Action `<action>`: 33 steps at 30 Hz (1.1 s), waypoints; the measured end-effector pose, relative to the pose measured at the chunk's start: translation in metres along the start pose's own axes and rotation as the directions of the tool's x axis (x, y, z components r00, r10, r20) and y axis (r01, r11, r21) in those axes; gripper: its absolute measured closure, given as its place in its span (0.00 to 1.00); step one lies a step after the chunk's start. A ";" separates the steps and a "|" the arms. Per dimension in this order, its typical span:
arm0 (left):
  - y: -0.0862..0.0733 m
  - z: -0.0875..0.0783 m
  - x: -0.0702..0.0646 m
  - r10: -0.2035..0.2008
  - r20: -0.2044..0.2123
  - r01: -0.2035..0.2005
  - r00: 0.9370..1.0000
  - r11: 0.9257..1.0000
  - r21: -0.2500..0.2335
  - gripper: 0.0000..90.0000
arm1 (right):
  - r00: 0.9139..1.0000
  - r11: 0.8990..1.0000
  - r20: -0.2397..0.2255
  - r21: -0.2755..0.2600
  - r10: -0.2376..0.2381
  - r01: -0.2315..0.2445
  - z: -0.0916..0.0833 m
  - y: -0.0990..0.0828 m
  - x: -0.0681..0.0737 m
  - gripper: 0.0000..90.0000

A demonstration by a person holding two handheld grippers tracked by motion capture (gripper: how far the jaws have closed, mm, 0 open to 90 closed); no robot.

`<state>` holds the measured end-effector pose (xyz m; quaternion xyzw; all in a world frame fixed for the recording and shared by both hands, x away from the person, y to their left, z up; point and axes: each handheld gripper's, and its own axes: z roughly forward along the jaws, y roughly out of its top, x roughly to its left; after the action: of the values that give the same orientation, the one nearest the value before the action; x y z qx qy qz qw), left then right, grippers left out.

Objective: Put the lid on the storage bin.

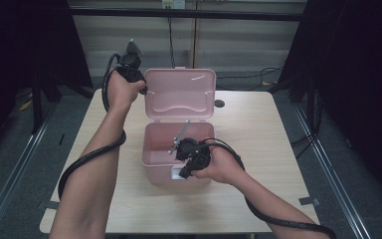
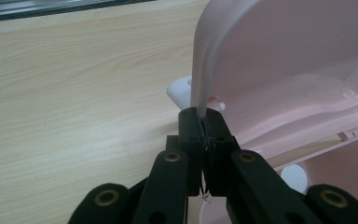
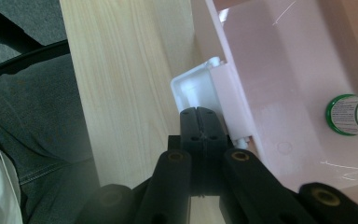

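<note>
High view is showing a pink box [image 1: 178,149] sitting at the centre of the table [image 1: 258,129], its lid [image 1: 180,93] standing upright at the 12 o'clock side. Left claw [image 1: 143,90] is pinching the lid's edge at about 9 o'clock of the lid; in the left gripper view its jaws are pressing closed on the thin pink rim [image 2: 199,100], apparently keeping the lid propped open. Right claw [image 1: 183,173] is resting at the box's near wall, at 6 o'clock, beside the white latch [image 1: 178,173]. In the right gripper view that claw's jaws are meeting fully, with nothing visible between them, tips just beside the latch [image 3: 193,88]; this is likely steadying the box or working the latch. A small bottle with a green band [image 3: 349,114] is lying inside the box at 3 o'clock of that view.
</note>
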<state>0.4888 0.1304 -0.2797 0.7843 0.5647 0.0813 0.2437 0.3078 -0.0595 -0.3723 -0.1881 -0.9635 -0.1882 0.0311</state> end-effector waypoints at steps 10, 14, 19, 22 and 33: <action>-0.005 -0.006 -0.003 0.027 -0.006 -0.027 1.000 1.000 -0.001 0.98 | 1.000 1.000 0.002 0.006 0.009 -0.009 0.000 0.001 0.000 1.00; -0.008 -0.009 -0.005 0.033 -0.007 -0.033 0.999 0.999 -0.002 0.98 | 1.000 1.000 0.002 0.008 0.009 -0.009 0.000 0.001 0.001 1.00; -0.010 -0.013 -0.006 0.049 -0.013 -0.049 0.999 0.999 0.002 0.98 | 1.000 1.000 0.005 0.009 0.008 -0.008 0.000 0.001 0.001 1.00; -0.012 -0.015 -0.007 0.057 -0.014 -0.057 0.998 0.998 0.007 0.98 | 1.000 1.000 0.010 0.014 0.006 -0.007 0.000 0.002 0.001 1.00; -0.014 -0.018 -0.009 0.070 -0.019 -0.070 0.997 0.997 0.015 0.98 | 1.000 1.000 0.009 0.020 0.014 -0.015 0.000 0.003 0.001 1.00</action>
<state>0.4670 0.1303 -0.2696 0.8045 0.5398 0.0934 0.2294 0.3081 -0.0569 -0.3707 -0.1956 -0.9640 -0.1775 0.0302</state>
